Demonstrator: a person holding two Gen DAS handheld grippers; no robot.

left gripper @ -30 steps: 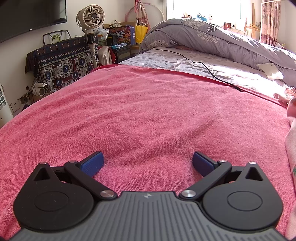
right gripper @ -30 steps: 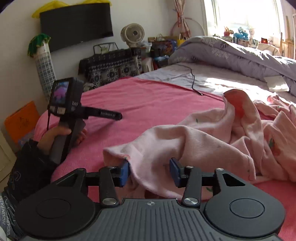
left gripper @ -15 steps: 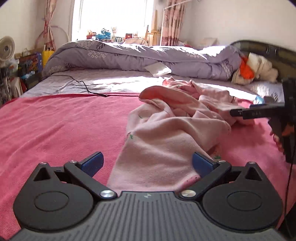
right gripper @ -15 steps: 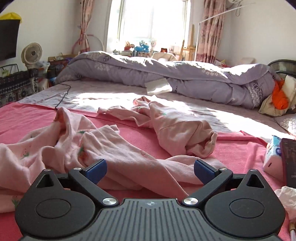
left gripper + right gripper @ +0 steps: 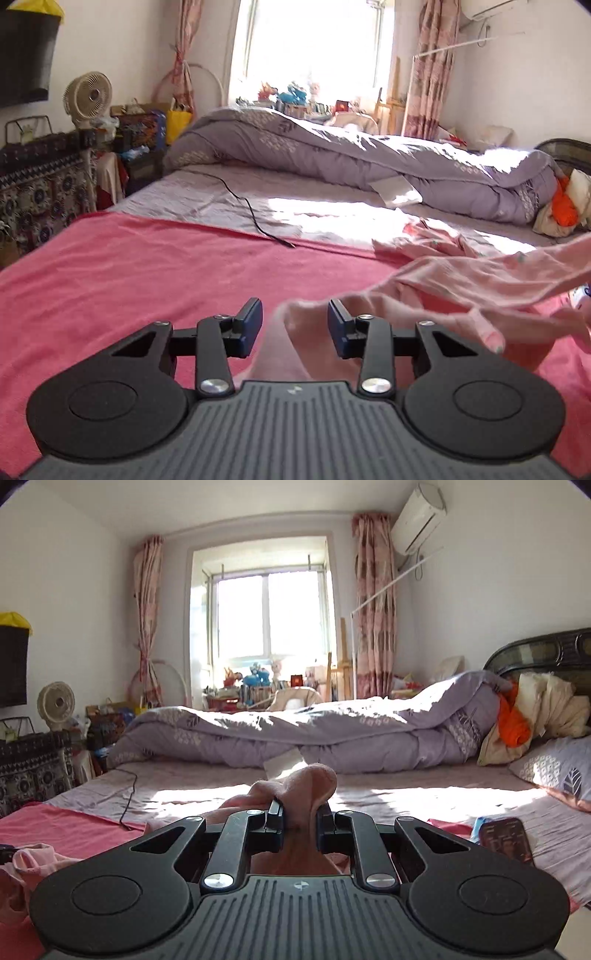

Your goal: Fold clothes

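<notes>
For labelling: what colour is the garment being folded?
Pale pink garment with small printed motifs, clearest in the left wrist view.

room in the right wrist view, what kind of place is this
A lived-in home bedroom, most likely. A bed with a dark headboard carries a rumpled purple quilt and a pillow, and a curtained window with toys on its sill sits behind it.

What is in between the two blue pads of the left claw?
A bunched corner of the soft pink cotton garment sits between the left claw pads, over the pink terry blanket. The left wrist view shows it.
</notes>
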